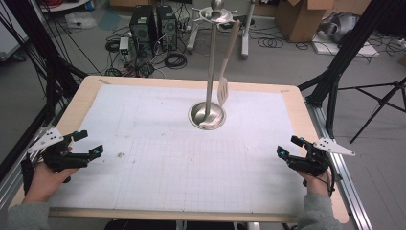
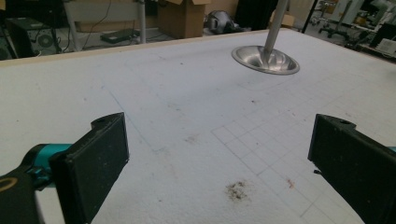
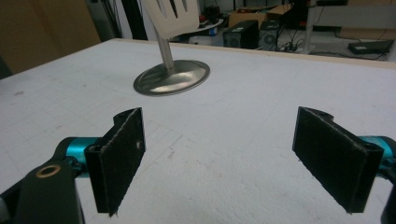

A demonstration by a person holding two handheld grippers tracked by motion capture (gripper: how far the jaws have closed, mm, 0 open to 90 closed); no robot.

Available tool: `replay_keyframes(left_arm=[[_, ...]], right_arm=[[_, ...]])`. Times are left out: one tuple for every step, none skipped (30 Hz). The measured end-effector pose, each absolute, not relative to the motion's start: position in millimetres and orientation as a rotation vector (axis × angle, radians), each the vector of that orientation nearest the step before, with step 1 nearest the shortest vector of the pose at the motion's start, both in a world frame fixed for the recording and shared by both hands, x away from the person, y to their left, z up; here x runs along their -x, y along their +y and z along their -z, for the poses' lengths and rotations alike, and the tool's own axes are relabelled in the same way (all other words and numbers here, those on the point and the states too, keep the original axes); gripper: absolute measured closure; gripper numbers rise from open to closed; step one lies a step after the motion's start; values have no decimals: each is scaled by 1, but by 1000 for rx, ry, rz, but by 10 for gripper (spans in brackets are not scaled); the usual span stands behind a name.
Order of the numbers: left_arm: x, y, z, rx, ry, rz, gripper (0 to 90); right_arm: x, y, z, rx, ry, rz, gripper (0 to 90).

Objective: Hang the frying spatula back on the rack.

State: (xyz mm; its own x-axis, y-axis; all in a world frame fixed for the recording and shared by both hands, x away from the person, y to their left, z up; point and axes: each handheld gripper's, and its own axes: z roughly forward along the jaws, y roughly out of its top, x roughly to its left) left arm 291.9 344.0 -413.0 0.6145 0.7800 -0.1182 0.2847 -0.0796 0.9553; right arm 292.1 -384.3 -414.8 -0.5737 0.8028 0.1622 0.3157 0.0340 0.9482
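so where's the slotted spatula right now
In the high view the spatula hangs from the metal stand near the table's far middle, blade just above the round base.

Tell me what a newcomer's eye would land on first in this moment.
First the tall metal utensil stand, rising from its round base toward the far middle of the white gridded mat, with a pale slotted spatula hanging from its top hooks. Then the two grippers low at the near corners: the left gripper and the right gripper, both with jaws wide apart and holding nothing.
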Motion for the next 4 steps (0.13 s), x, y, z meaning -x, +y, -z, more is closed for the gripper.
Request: replay_keyframes(left_arm=[[-292, 344, 413, -1649, 898, -516, 56], [-292, 343, 413, -1648, 898, -519, 56], [-293, 343, 413, -1647, 898, -523, 56], [-293, 343, 413, -1647, 898, -523, 56]], right_arm=[[-292, -385, 415, -1130, 1893, -1569, 164], [-291, -385, 414, -1131, 1884, -1579, 164], [-291, -385, 414, -1126, 1879, -1588, 164], [-291, -385, 414, -1126, 1879, -1588, 164]])
